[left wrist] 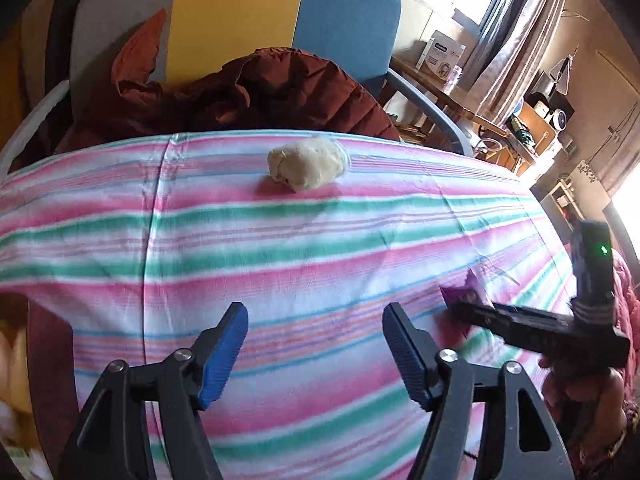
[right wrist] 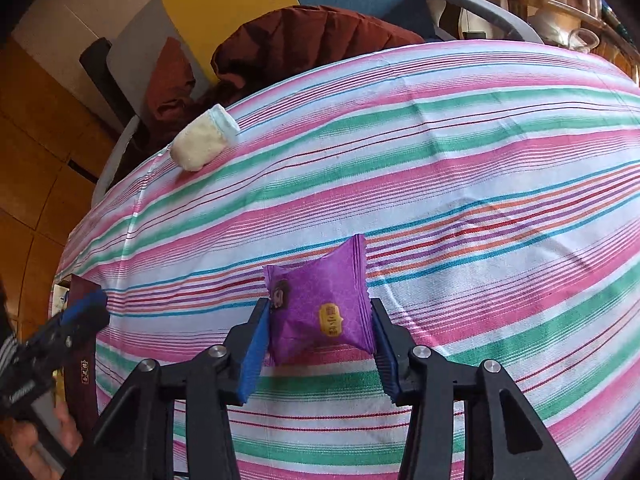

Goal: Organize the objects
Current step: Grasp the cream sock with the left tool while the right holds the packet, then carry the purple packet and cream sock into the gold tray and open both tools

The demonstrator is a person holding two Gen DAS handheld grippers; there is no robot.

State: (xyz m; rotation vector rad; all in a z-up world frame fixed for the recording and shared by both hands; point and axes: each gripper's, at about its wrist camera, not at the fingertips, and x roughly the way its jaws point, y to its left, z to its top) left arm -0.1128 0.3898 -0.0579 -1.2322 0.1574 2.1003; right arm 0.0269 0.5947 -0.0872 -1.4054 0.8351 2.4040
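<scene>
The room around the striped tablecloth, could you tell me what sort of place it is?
Probably a lived-in home room: a table under a striped tablecloth, a jacket dumped on a chair, and curtains beside cluttered shelves.

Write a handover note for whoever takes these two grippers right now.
Left gripper: open, empty, above the striped tablecloth.
Right gripper: closed on the purple foil snack packet, which sits near the table's front.
Cream rolled cloth with a pale blue edge: lying loose at the far edge, near the brown jacket on the chair.
Done: packet gripped.
Left: place the packet; collect the cloth. No destination is visible.
</scene>
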